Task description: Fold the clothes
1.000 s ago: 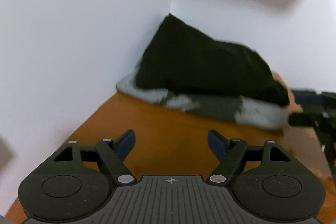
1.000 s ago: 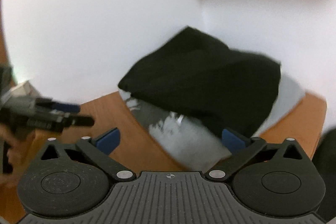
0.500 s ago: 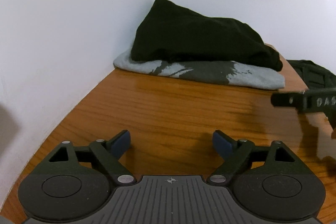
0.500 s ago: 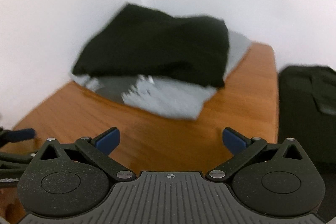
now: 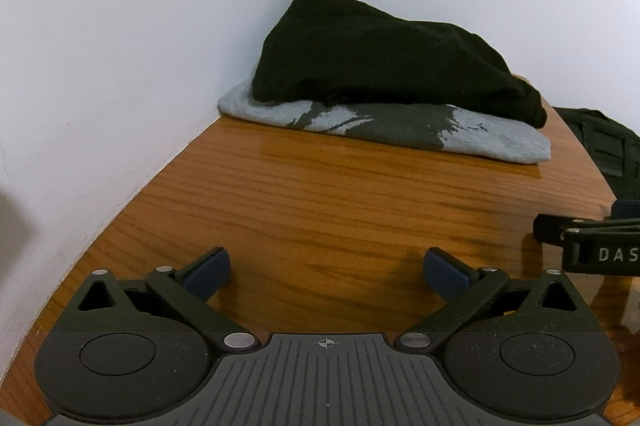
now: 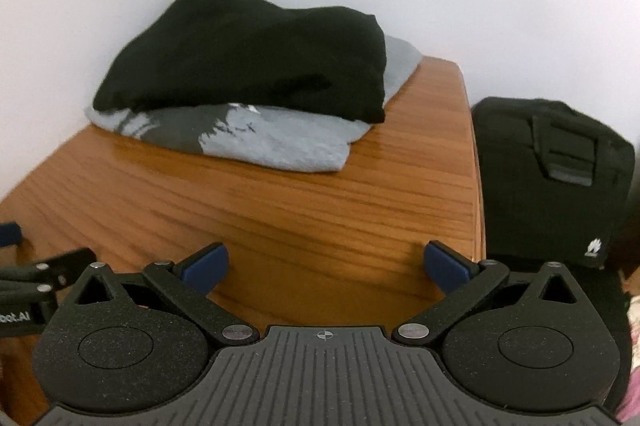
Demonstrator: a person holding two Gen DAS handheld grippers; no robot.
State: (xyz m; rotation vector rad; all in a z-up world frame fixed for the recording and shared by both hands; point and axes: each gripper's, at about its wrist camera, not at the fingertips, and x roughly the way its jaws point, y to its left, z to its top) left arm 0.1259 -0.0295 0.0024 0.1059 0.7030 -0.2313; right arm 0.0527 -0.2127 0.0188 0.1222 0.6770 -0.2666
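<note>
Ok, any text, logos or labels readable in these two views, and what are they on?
"DAS": on the right gripper, cut off by the frame edge in the left wrist view.
"oot.AI": on the left gripper, start cut off in the right wrist view.
White logo on the black bag: lettering beneath too small to read.

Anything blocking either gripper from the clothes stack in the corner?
Nothing visible. Only bare wooden table lies between the left gripper, jaws opening and empty, or the open right gripper, and the black garment on the grey shirt.

White letters "DAS" on the right gripper (image 5: 600,250); "oot.AI" on the left gripper (image 6: 24,310).
</note>
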